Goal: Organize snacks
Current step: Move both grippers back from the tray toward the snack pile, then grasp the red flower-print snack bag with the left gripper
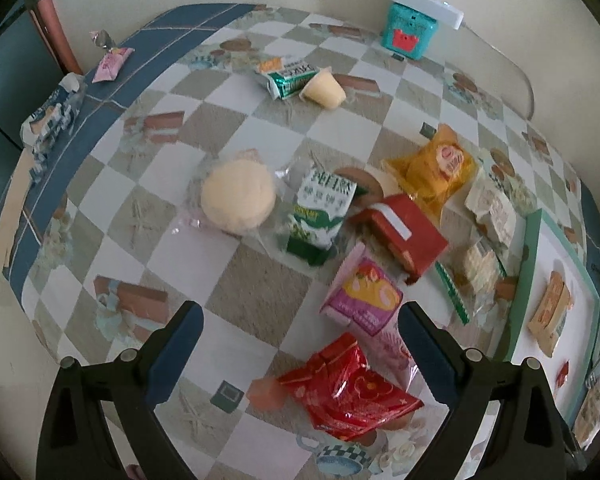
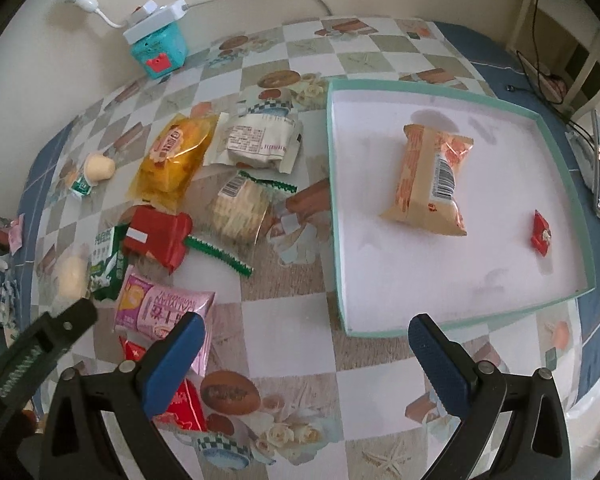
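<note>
Left gripper (image 1: 300, 344) spread wide, holding nothing, hovering above the shiny red packet (image 1: 350, 394) lying between its fingers. Right gripper (image 2: 302, 354) also wide apart and empty, poised over the checkered tablecloth (image 2: 284, 320) by the teal-rimmed tray (image 2: 334, 200), where an orange packet (image 2: 432, 180) and small red candy (image 2: 541, 233) lie

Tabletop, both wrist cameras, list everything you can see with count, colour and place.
tray: 1, teal rim, white floor, table's right side
orange packet: 1, in tray
small red packet: 1, in tray
yellow packet: 1, left of tray
red packet: 1, mid pile
pink packet: 1, near side of pile
green-white packet: 1, beside round bun
round bun: 1, pale, clear wrap
teal box: 1, by wall
left gripper: black, blue jaws apart
right gripper: black, blue jaws apart
</note>
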The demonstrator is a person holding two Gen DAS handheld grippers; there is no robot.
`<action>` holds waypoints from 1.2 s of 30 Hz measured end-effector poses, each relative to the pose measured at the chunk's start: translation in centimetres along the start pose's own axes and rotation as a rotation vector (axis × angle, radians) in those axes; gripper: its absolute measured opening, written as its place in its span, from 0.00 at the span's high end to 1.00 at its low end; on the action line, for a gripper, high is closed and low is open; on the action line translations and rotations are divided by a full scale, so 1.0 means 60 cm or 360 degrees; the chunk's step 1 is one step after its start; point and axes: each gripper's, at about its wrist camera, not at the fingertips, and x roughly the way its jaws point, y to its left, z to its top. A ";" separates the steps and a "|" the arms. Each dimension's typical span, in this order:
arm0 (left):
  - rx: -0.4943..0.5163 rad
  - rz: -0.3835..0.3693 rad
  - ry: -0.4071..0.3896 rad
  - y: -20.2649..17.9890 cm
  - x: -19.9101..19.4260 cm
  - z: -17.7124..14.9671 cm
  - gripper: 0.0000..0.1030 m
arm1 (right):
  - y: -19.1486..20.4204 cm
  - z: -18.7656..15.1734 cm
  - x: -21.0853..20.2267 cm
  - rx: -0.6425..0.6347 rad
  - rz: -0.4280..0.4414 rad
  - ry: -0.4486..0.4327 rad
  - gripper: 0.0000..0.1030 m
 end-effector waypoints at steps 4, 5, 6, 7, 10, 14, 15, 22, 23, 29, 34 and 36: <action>-0.0024 -0.0001 0.0011 0.005 0.001 -0.017 0.05 | -0.004 -0.013 -0.010 0.0016 0.0002 -0.0014 0.00; -0.0035 0.0000 0.0015 0.008 0.001 -0.024 0.05 | -0.005 -0.015 -0.010 0.0022 0.0005 -0.0012 0.00; -0.0042 0.0004 0.0018 0.011 0.002 -0.028 0.05 | -0.007 -0.020 -0.011 0.0032 0.0006 -0.0008 0.00; -0.0048 0.0008 0.0024 0.013 0.004 -0.033 0.05 | -0.009 -0.023 -0.010 0.0036 0.0007 -0.0006 0.00; -0.0086 0.0007 0.0056 0.024 0.012 -0.049 0.05 | -0.012 -0.038 -0.009 0.0038 0.0019 0.0008 0.00; -0.0143 0.0009 0.0090 0.033 0.021 -0.068 0.05 | -0.015 -0.046 -0.011 0.0036 0.0034 0.0006 0.00; -0.0154 0.0012 0.0097 0.035 0.023 -0.072 0.05 | -0.017 -0.046 -0.012 0.0043 0.0035 0.0002 0.00; -0.0238 -0.0007 0.0179 0.048 0.041 -0.095 0.05 | -0.038 -0.041 -0.006 0.0110 0.0055 0.0024 0.00; -0.0244 -0.0020 0.0193 0.050 0.044 -0.097 0.05 | -0.041 -0.041 -0.005 0.0120 0.0056 0.0027 0.00; -0.0265 -0.0055 0.0262 0.050 0.059 -0.107 0.05 | -0.054 -0.037 -0.002 0.0153 0.0067 0.0035 0.00; -0.0210 -0.0068 0.0272 0.037 0.063 -0.103 0.05 | -0.056 -0.035 -0.002 0.0161 0.0071 0.0033 0.00; -0.0179 -0.0075 0.0286 0.025 0.066 -0.104 0.05 | -0.058 -0.034 -0.001 0.0165 0.0072 0.0036 0.00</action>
